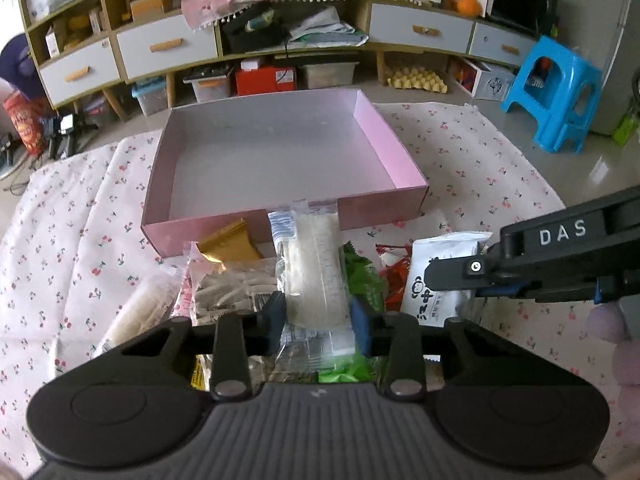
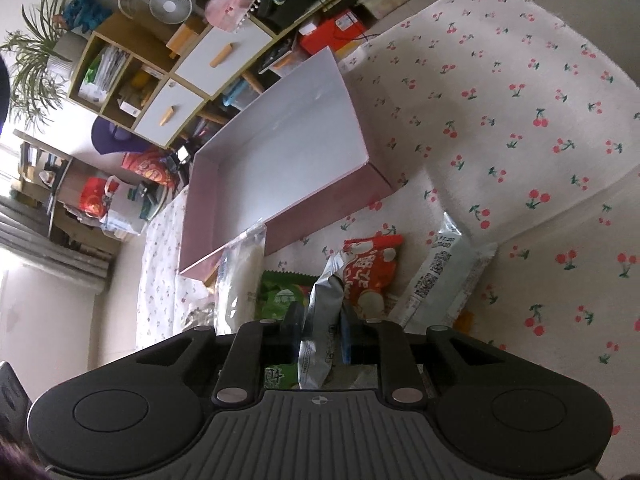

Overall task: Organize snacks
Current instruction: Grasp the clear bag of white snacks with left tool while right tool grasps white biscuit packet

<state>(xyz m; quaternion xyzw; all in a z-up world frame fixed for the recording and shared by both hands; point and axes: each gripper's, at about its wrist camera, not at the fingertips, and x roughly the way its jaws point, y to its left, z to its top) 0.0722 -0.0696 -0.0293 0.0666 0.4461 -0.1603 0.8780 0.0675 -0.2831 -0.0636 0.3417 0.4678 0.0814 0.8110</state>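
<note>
**Snacks lifted, none boxed yet**

Snack packets still crowd the cherry-print cloth (image 1: 460,152) before your empty pink cardboard box (image 1: 376,208). Your left claw (image 1: 318,320) clamps a clear white-filled packet (image 1: 316,272); your right claw (image 2: 320,330) clamps a silver foil packet (image 2: 322,320). Everything remains to place.

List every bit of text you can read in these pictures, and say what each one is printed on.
"DAS": white letters on the arm of the right tongs, seen from the left wrist view.
"11.20": partly legible on the end of the white packet.
Red packet: large white characters, too blurred to read.
Silver-white packet held in the right tongs: monkey logo and dark characters, unreadable.
Clear packet in the left tongs: print too small.
</note>
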